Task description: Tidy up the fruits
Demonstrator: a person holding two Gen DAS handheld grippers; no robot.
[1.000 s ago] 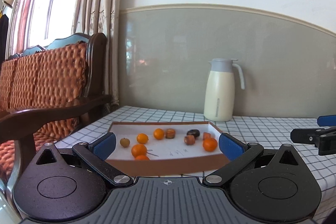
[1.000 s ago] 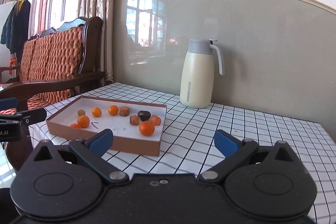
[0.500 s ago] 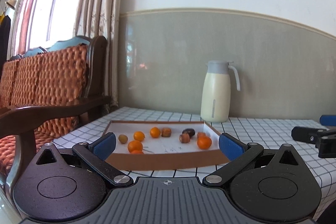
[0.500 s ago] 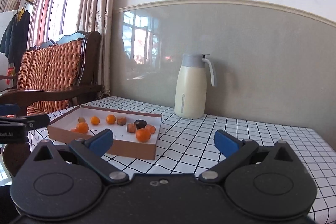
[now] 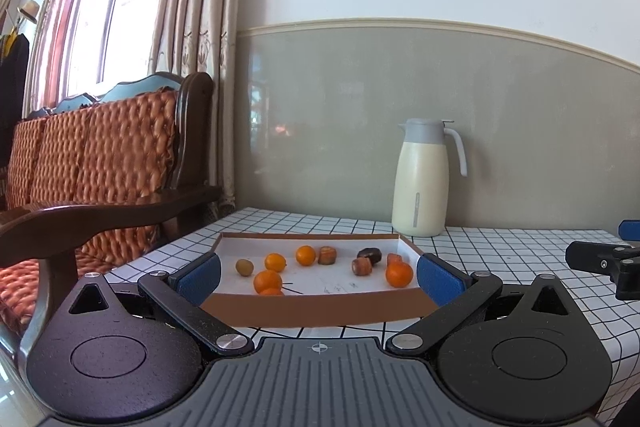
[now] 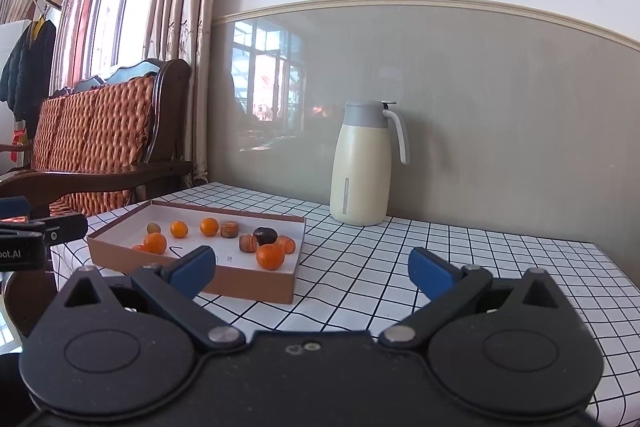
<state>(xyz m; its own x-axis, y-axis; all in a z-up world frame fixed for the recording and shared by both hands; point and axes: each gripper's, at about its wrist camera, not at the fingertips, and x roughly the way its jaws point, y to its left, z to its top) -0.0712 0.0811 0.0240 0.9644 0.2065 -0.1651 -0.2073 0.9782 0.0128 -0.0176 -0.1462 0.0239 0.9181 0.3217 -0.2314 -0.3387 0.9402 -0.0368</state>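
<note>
Two views face one shallow brown cardboard tray with a white floor (image 5: 316,307) (image 6: 192,275), lying on a white tablecloth with a black grid (image 5: 500,251) (image 6: 400,267). The left wrist view looks straight over the tray's near wall; the right wrist view sees it from the right, at the left side of the table, and shows bare cloth reaching to the right. A cream jug with a grey lid and handle (image 5: 420,183) (image 6: 362,167) stands at the far wall, apart from the tray.

The left gripper (image 5: 318,273) has its blue-padded jaws spread wide, holding nothing, near the tray's front wall. The right gripper (image 6: 312,267) is equally wide and empty over the cloth.

Inside the tray lie five round orange fruits (image 5: 399,275) (image 6: 271,256), one olive-brown fruit (image 5: 244,267) (image 6: 153,228), three brownish-orange pieces (image 5: 327,255) (image 6: 229,229) and one dark brown piece (image 5: 369,253) (image 6: 265,235).
</note>
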